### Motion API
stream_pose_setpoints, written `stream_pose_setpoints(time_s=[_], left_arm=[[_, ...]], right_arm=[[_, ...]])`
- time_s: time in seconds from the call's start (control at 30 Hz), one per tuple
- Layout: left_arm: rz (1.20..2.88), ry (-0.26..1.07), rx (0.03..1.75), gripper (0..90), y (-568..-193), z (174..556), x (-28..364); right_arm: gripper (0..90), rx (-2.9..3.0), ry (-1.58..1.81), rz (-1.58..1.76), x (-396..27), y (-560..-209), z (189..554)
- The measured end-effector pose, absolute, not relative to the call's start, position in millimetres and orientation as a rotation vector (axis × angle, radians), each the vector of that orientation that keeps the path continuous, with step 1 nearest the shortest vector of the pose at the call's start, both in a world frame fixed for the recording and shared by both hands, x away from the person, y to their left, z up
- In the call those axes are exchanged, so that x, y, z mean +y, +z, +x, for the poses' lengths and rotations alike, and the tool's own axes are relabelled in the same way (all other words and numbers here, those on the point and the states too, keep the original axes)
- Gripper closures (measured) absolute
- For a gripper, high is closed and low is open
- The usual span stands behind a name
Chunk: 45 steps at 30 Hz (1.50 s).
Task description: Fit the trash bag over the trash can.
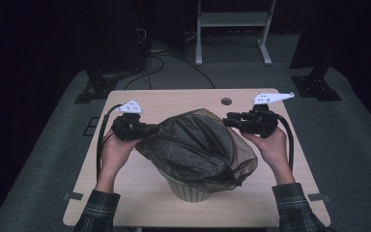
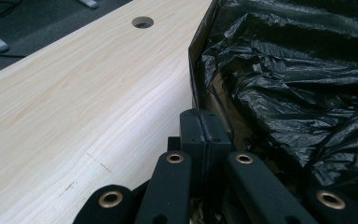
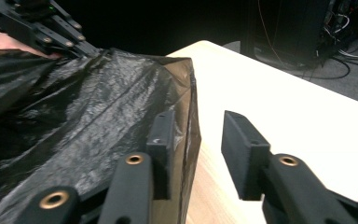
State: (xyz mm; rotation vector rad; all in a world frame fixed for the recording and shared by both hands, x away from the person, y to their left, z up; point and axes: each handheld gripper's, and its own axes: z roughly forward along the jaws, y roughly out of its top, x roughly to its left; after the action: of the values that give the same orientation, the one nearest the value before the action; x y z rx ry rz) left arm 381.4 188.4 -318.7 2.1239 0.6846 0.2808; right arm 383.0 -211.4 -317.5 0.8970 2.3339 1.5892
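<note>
Left gripper [image 1: 147,129] pinches the bag [image 1: 198,145] rim; right gripper [image 1: 228,119] gapes, seemingly unclamped (we've half-lined the bin [image 1: 189,191], mid-surface [image 1: 125,193]).

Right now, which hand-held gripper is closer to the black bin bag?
Left. The left hand-held gripper is shut on the black bin bag at its edge. The right hand-held gripper has open jaws; the bag's edge hangs between them, unpinched.
</note>
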Motion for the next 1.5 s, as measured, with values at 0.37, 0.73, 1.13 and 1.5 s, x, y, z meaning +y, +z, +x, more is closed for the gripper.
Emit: stream_pose_setpoints(time_s=[0.37,0.73,1.13,1.5], left_arm=[[2.155,0.287,0.717,89.8,-329,389,186],[2.241,0.227,0.791,89.9,-366,403,185],[2.220,0.220,0.780,89.9,-368,401,189],[2.215,0.227,0.772,89.9,-364,399,187]], right_arm=[[89.9,2.364,1.449,0.928,-199,-330,390],[89.9,2.417,1.275,1.023,-187,-373,408],[78.9,2.276,1.384,1.027,-206,-358,394],[65.4,2.208,1.661,0.755,-204,-291,341]])
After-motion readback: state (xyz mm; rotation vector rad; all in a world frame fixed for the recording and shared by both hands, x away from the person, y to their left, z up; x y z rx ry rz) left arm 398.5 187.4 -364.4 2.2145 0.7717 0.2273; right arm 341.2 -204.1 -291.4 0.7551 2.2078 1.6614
